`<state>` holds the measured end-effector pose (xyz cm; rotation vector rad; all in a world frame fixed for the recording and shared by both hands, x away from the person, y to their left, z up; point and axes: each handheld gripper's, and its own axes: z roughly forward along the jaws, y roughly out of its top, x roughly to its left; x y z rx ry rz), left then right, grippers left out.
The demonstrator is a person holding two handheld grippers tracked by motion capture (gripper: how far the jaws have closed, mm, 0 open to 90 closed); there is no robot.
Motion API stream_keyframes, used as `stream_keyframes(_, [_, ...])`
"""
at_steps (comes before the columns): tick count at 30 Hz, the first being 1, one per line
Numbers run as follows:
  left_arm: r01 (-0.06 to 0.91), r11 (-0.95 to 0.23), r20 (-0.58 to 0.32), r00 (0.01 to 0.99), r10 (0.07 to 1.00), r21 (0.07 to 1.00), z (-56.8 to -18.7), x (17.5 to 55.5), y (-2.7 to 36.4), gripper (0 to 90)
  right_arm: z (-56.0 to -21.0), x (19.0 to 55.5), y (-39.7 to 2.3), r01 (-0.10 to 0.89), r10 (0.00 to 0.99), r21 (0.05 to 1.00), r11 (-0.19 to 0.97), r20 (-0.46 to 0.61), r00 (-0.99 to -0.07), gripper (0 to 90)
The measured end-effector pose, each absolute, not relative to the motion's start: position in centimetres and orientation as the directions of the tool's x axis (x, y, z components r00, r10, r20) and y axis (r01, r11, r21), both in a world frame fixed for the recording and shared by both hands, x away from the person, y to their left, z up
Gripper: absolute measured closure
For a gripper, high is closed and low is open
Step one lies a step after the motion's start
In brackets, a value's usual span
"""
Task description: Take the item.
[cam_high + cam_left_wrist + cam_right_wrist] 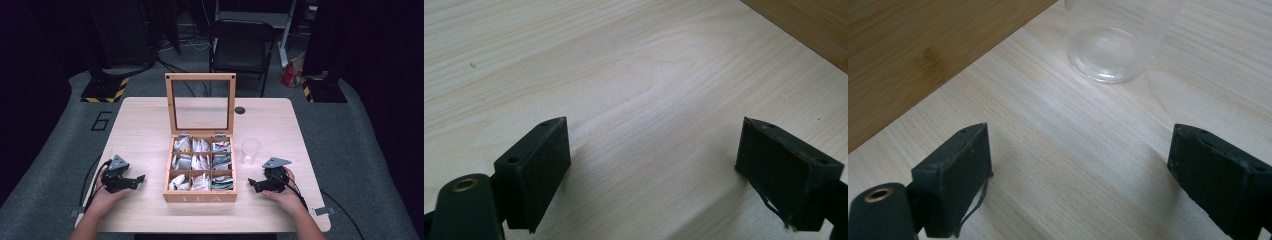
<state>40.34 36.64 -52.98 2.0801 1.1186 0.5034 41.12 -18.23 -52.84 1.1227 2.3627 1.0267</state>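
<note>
Two grippers low in the high view, one either side of a wooden tea box (200, 196). At lower left, the left gripper (142, 178), held in a hand (102, 197), resting on the pale wooden table (145, 120) and pointing right toward the box; jaws spread wide with nothing between them (bare tabletop in the gap in the left gripper view (654, 165), a strip of box wall at upper right (804, 25)). At centre, the box itself, glass lid (201, 104) standing upright behind it, nine compartments packed with tea bags (201, 162), "TEA" lettered on the front wall. Just right of the box, a clear plastic cup (250, 150), upright, apart from the box. At lower right, the right gripper (253, 186) in the other hand (285, 197), pointing left toward the box, near the cup but not touching; jaws likewise wide apart and holding nothing. In the right gripper view (1078, 175), cup base at top centre (1108, 55), box wall across the upper left (913, 55), only table between the black pads.
</note>
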Motion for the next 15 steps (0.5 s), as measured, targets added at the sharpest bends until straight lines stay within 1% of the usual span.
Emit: stream_keyframes(15, [0.559, -0.373, 0.006, 0.549, 0.836, 0.741, -52.99, 40.34, 36.63, 13.5, -52.85, 41.07, -18.23, 0.532, 0.775, 0.73, 0.428, 0.006, -0.632, 9.7])
